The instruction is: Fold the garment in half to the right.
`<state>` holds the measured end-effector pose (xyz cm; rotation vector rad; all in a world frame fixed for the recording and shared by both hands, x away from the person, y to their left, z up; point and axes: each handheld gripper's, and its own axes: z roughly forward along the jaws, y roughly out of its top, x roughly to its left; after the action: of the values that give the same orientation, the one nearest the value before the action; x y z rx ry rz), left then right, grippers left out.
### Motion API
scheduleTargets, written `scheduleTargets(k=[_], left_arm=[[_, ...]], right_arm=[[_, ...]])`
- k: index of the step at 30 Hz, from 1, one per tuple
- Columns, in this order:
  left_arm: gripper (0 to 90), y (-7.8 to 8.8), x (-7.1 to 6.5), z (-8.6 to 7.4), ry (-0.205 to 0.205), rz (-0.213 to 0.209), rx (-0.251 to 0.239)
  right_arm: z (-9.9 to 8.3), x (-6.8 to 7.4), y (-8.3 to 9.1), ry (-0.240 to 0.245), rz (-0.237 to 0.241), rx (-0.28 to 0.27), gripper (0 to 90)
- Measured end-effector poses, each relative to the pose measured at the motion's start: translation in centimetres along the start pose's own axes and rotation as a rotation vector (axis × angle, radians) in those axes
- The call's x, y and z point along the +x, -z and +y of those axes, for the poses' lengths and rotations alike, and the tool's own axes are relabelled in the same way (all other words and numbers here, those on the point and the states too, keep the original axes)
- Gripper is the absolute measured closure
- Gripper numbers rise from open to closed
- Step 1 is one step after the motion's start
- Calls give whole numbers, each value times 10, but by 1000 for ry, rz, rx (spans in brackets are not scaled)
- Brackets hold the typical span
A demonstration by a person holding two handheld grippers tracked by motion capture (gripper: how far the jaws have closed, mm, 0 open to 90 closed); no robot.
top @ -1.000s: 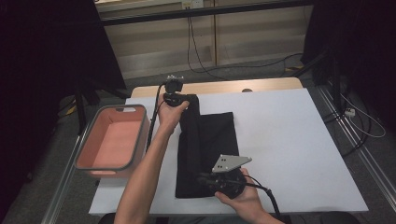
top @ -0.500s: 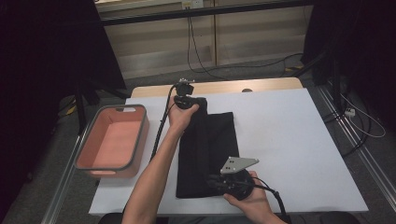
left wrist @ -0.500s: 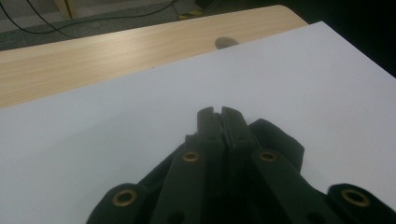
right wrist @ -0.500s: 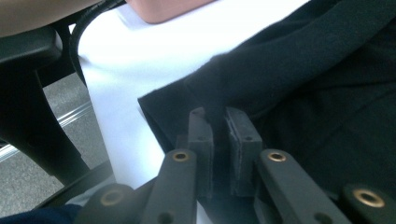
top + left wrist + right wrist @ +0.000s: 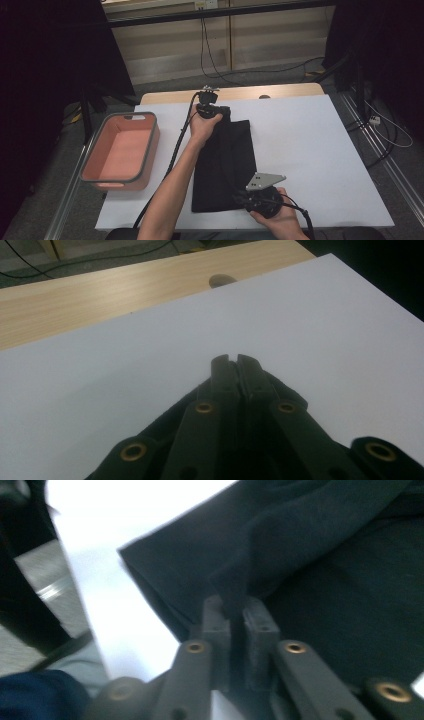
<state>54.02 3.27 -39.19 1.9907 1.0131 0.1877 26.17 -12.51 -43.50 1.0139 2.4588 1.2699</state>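
High view: a long black folded cloth [image 5: 223,167] lies on the white table [image 5: 320,150], its long axis running from the person toward the far edge. The left gripper [image 5: 214,111] pinches its far end and the right gripper [image 5: 240,199] its near end.

Left gripper view: the jaws are closed on the cloth's edge.

Right gripper view: the jaws have just been opening, a fold still pinched between them.

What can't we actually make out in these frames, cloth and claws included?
- Black cloth, high view: its near right corner lies under the right claw and hand.
- Left claw, left gripper view: tips look shut; the cloth's pinched edge sits behind the jaws.
- Right claw, right gripper view: blurred, so the grip on the fold is unclear.
- Red bin, high view: what kind of garment, too dark to tell.
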Motion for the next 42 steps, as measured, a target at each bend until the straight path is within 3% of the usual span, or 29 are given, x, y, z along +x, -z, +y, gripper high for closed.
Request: scheduleTargets(k=[5,12,15,16,17,24,26,42], left_arm=[[873,-1,1,-1,0,0,12],[873,-2,2,-1,1,-2,15],[873,-4,1,-1,10,1,13],[873,-6,0,-1,17,4,17],[873,-8,-1,-1,16,13,17],[873,-20,-10,1,24,-9,18],[873,-22,-15,3,-1,-5,16],[872,-53,-31,-2,-28,-9,53]], right_arm=[[3,-4,2,-13,4,-22,683],[8,-11,10,-37,-9,-61,629],[9,-14,15,-38,16,-87,761],[10,-14,16,-33,11,-88,860],[10,-14,18,-27,-1,-81,883],[5,-12,26,-18,-29,-58,896],[3,-10,28,-17,-32,-49,896],[-19,-11,40,-35,-41,-9,897]])
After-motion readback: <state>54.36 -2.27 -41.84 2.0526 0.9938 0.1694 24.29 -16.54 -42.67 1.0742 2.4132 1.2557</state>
